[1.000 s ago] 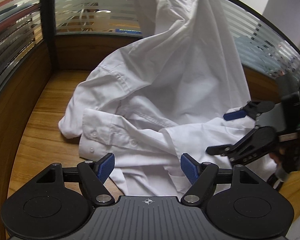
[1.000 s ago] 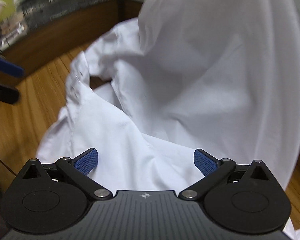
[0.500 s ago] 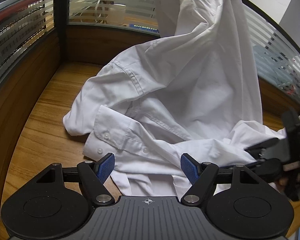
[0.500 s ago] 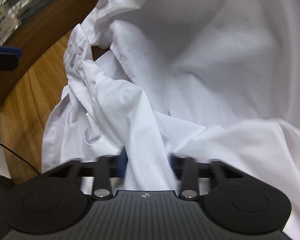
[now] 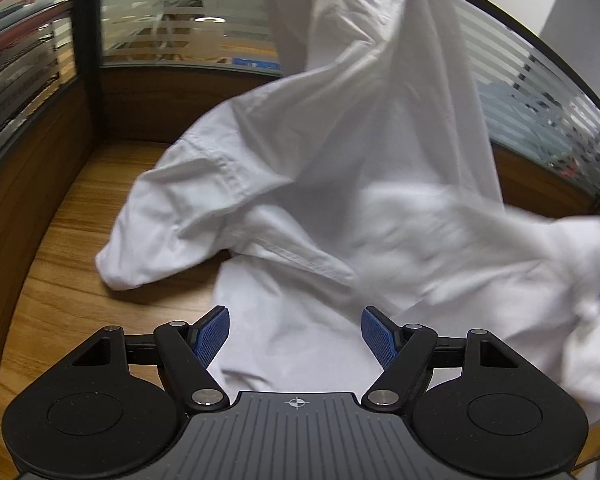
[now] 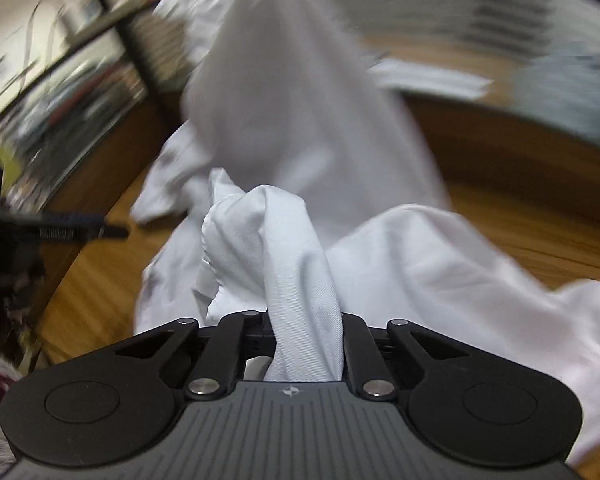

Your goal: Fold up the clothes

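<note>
Wooden table (image 5: 52,264), white shirt (image 5: 340,168)

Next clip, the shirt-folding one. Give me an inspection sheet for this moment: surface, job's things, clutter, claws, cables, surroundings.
Surface: wooden table, bare where the shirt leaves it uncovered.
Job's things: one white shirt, crumpled, unfolded, partly lifted off the table and partly hung over something out of view at the back.
Clutter: nothing seen on the table.
Claws: left claw open, over the shirt's near edge, gripping nothing. Right claw closing, a bunched fold of shirt pinched between its jaws.
Cables: nothing seen.
Surroundings: wood panels topped with striped frosted glass around the table; right view is motion-blurred.
</note>
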A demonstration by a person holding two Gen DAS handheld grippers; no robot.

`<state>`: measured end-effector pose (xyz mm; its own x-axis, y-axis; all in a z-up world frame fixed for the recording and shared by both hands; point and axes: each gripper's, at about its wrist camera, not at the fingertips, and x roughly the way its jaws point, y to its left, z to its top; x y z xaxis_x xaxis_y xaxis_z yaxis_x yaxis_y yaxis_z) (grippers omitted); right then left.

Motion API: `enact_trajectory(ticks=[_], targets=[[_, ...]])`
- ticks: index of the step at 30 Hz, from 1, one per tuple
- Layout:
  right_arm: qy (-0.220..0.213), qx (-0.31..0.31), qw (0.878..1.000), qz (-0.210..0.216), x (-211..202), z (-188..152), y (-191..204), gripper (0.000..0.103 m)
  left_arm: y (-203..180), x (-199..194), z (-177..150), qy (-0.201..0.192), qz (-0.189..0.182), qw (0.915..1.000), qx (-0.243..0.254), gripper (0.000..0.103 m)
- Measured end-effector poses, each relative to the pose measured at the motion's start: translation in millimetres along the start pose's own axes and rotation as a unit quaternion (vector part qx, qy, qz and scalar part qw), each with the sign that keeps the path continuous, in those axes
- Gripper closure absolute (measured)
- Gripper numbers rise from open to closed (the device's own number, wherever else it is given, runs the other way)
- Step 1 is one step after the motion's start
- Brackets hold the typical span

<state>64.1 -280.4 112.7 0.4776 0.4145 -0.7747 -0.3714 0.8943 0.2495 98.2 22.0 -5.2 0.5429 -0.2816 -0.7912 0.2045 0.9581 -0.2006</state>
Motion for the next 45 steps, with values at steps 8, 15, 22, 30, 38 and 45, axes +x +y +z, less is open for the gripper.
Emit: enact_trajectory(ticks=[8, 15, 22, 30, 38, 45], targets=[[-0.066, 0.039, 0.983, -0.169, -110.8, -7.3, -87.9, 0.094, -47.7, 26.9, -11.1, 0.022, -0.019, 0.9995, 0.013, 0.028], [-0.070, 0.108, 0.948, -0.293, -155.0, -23.3, -185.3, 0.089, -102.5, 52.9, -25.3, 0.038, -0.040, 0.9981, 0.029, 0.028], [-0.051, 0.122, 0.941, -0.310, -148.0, -37.1, -222.7, 0.049, -141.0, 73.5, -35.2, 0.037, -0.040, 0.9977, 0.040, 0.028], [-0.059, 0.107, 0.950, -0.288, -134.1, -17.2, -195.7, 0.027, -128.3, 64.5, -36.1, 0.025, -0.016, 0.9993, 0.023, 0.028], [0.019, 0.100, 0.958, -0.268, -119.0, -27.2, -170.0, 0.012, -76.5, 45.0, -35.5, 0.010, 0.004, 0.9999, 0.013, 0.027], [0.050, 0.107, 0.956, -0.268, -103.2, -60.0, -112.6, 0.007, -37.6, 42.7, -34.5, 0.016, 0.008, 0.9992, 0.036, 0.027]])
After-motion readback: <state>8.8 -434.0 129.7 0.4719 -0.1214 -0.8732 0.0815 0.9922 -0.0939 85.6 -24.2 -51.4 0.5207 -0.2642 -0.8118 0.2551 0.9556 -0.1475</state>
